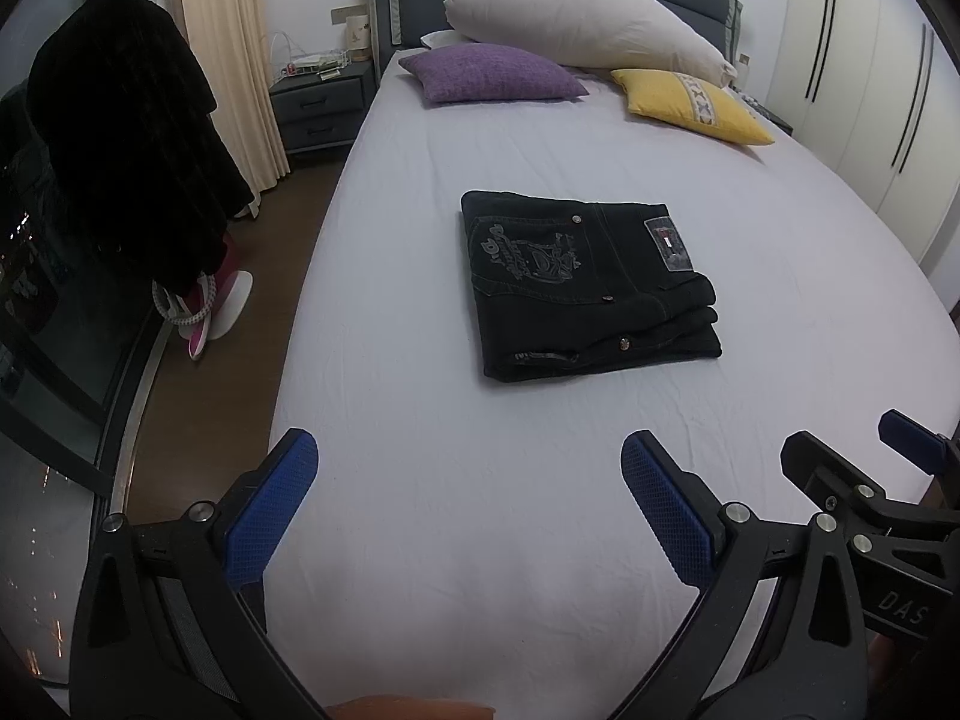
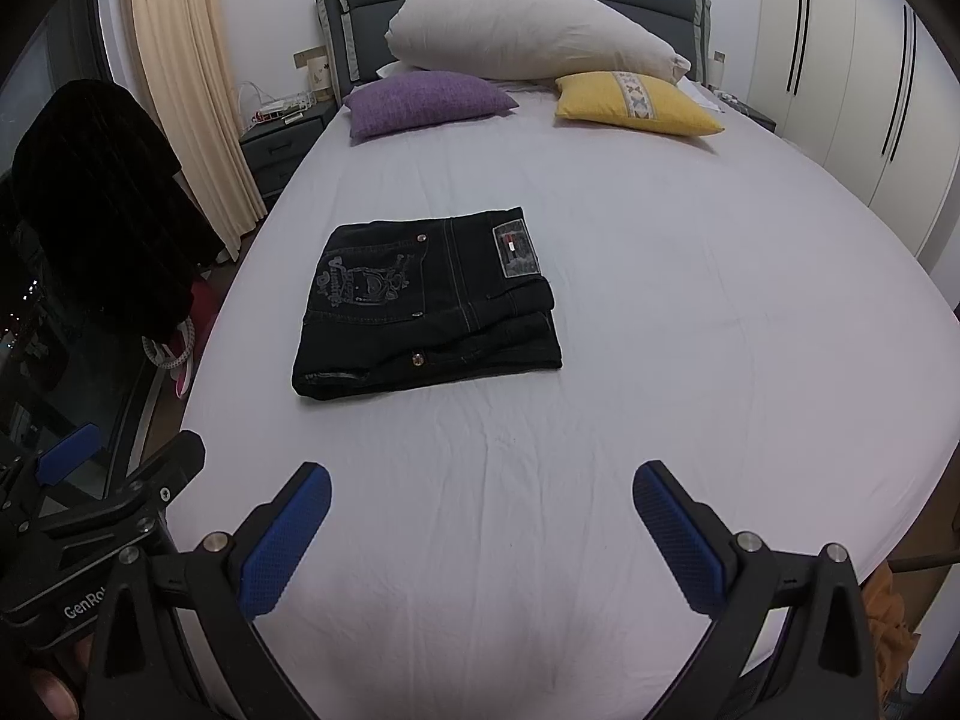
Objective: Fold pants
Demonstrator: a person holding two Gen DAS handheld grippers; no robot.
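Tongs left (image 1: 468, 504) and right (image 2: 480, 534) gape wide, empty (touching nothing), well short of folded pants (image 1: 585, 282).

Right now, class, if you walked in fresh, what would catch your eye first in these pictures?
The black pants, folded into a neat stack, lie alone in the middle of the pale bed sheet. Behind them, a purple cushion and a yellow cushion sit near the headboard under a long white pillow. Both claws, left and right, hang open, empty.
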